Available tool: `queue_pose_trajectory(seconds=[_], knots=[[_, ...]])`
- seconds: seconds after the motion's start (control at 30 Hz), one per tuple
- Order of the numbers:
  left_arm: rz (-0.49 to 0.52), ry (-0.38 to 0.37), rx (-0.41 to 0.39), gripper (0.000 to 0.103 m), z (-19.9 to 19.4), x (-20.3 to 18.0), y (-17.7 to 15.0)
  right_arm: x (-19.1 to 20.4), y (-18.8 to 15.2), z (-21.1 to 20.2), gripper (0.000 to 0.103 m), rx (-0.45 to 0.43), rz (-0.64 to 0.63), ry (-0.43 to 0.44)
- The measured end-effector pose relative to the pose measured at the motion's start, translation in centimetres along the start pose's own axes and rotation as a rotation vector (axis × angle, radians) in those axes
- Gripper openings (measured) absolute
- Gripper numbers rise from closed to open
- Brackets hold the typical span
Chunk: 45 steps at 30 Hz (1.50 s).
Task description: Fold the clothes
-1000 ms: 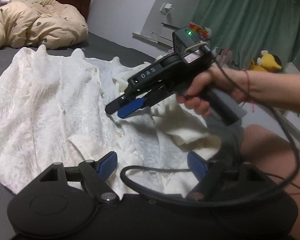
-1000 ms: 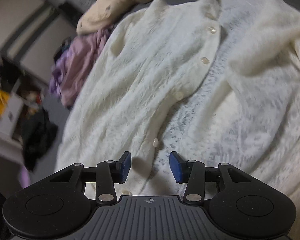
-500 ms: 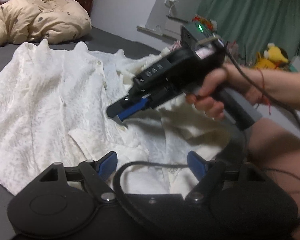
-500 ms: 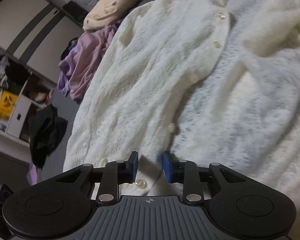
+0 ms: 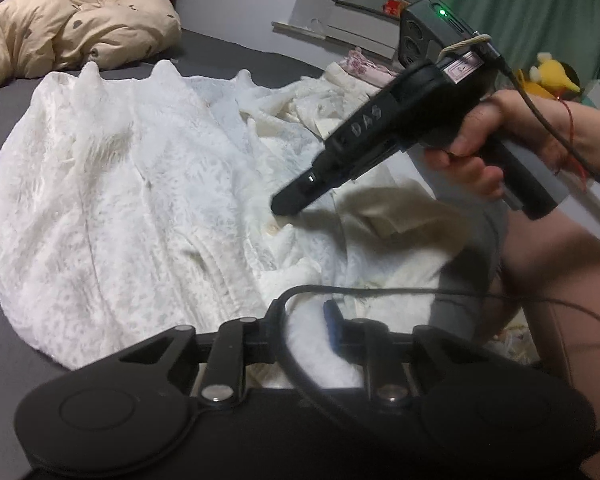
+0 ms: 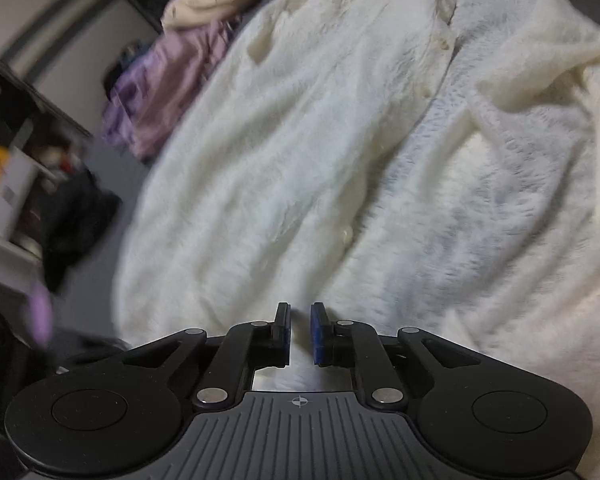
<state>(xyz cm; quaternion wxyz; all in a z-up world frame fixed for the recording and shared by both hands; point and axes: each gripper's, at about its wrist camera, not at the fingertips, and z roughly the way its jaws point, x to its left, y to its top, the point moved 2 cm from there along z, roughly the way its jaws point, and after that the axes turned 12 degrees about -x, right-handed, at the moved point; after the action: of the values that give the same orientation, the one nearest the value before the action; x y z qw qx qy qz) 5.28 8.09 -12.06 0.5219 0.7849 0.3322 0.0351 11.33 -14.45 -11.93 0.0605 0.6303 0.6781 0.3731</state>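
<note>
White fuzzy cardigan (image 5: 148, 184) apparently pinched as both grippers' fingers (image 6: 318, 334) close; right gripper (image 5: 284, 210) reads "DAS".

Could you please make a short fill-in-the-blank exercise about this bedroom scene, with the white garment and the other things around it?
1. The fluffy white cardigan lies spread on a dark ____ bed sheet.
2. In the right wrist view, a crumpled ____ garment lies left of the cardigan.
3. Behind the cardigan, the bunched-up quilt is ____ in colour.
4. The curtains are ____.

Missing words: grey; purple; beige; green
</note>
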Motion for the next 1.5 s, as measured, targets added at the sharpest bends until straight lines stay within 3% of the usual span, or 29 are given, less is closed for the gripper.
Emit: queue_pose_trajectory(seconds=[0.13,0.23,0.43,0.57,0.7,0.8,1.0,1.07,1.13,1.4,1.43,1.5], knots=[[0.010,-0.002,-0.004,0.024,-0.3,-0.2,0.1,-0.9,0.4,-0.4,0.012,-0.074,0.026,-0.067],[0.010,-0.007,-0.050,0.037,-0.8,-0.4,0.6,-1.5,1.9,-0.4,0.012,-0.122,0.060,-0.068],[-0.045,0.006,-0.165,0.051,-1.6,0.2,2.0,0.2,4.7,2.3,0.012,-0.167,-0.289,-0.205],[-0.055,0.012,-0.163,0.054,-1.0,0.3,2.2,1.4,5.4,4.2,0.012,-0.180,-0.387,-0.179],[-0.058,0.008,-0.142,0.055,-0.5,0.2,1.8,2.3,5.3,7.5,0.012,-0.105,-0.482,-0.222],[-0.051,0.005,-0.131,0.056,-0.5,0.0,1.7,2.7,5.2,7.8,0.012,-0.100,-0.548,-0.241],[-0.052,-0.013,-0.130,0.058,-0.5,-0.2,1.6,0.8,5.3,6.0,0.015,-0.119,-0.492,-0.257],[-0.048,-0.022,-0.127,0.059,-0.4,-0.4,1.6,-0.1,5.6,5.9,0.041,-0.120,-0.438,-0.239],[-0.041,-0.026,-0.123,0.060,-0.4,-0.5,1.5,-0.7,6.1,5.7,0.048,-0.144,-0.356,-0.210],[-0.042,-0.023,-0.112,0.061,-0.2,-0.5,1.3,-2.3,7.9,6.3,0.047,-0.138,-0.131,-0.154],[-0.042,-0.023,-0.110,0.061,-0.1,-0.5,1.3,-2.4,8.0,6.3,0.043,-0.146,-0.122,-0.152],[-0.042,-0.025,-0.107,0.062,0.0,-0.6,1.3,-2.6,8.2,6.2,0.026,-0.153,-0.106,-0.138]])
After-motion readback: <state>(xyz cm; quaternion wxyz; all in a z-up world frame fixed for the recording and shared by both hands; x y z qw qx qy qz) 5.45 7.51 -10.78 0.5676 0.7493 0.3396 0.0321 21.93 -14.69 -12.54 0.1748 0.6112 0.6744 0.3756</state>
